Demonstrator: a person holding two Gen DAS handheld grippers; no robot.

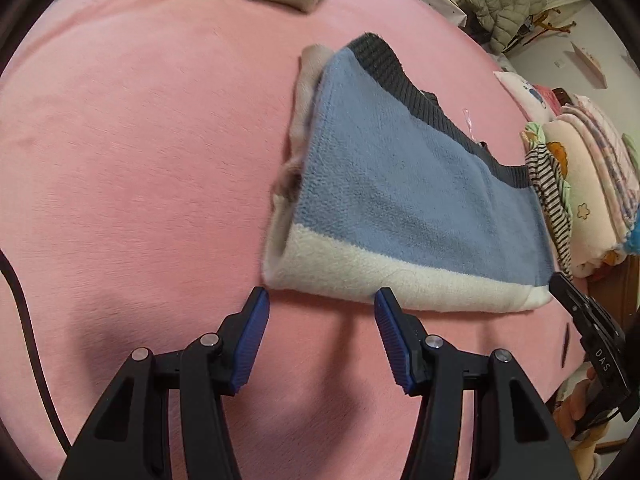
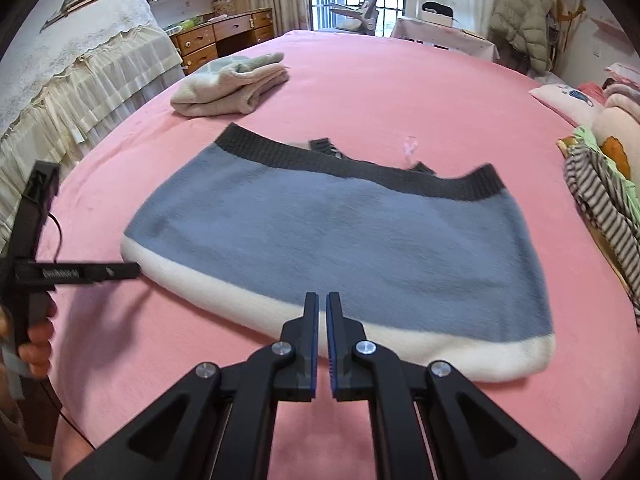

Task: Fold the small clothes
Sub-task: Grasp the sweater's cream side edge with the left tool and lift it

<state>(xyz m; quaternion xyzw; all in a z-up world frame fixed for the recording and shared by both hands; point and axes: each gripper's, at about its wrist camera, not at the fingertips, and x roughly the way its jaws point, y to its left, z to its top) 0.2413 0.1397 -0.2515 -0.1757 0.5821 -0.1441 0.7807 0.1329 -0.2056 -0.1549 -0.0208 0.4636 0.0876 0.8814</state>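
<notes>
A folded sweater (image 2: 340,240), blue with a white band along its near edge and a dark grey ribbed band at the far edge, lies flat on the pink bed cover (image 2: 400,92). My right gripper (image 2: 322,298) is shut with nothing between its fingers, hovering over the white band. In the left wrist view the sweater (image 1: 400,188) lies ahead and to the right. My left gripper (image 1: 322,294) is open and empty, its tips just short of the white hem. From the right wrist view, the left gripper (image 2: 100,272) is side-on by the sweater's left corner.
A folded beige garment (image 2: 232,84) lies at the far left of the bed. A pile of striped and patterned clothes (image 2: 600,192) and pillows (image 2: 568,100) crowd the right edge. A black cable (image 1: 24,320) trails at the left. Furniture stands beyond the bed.
</notes>
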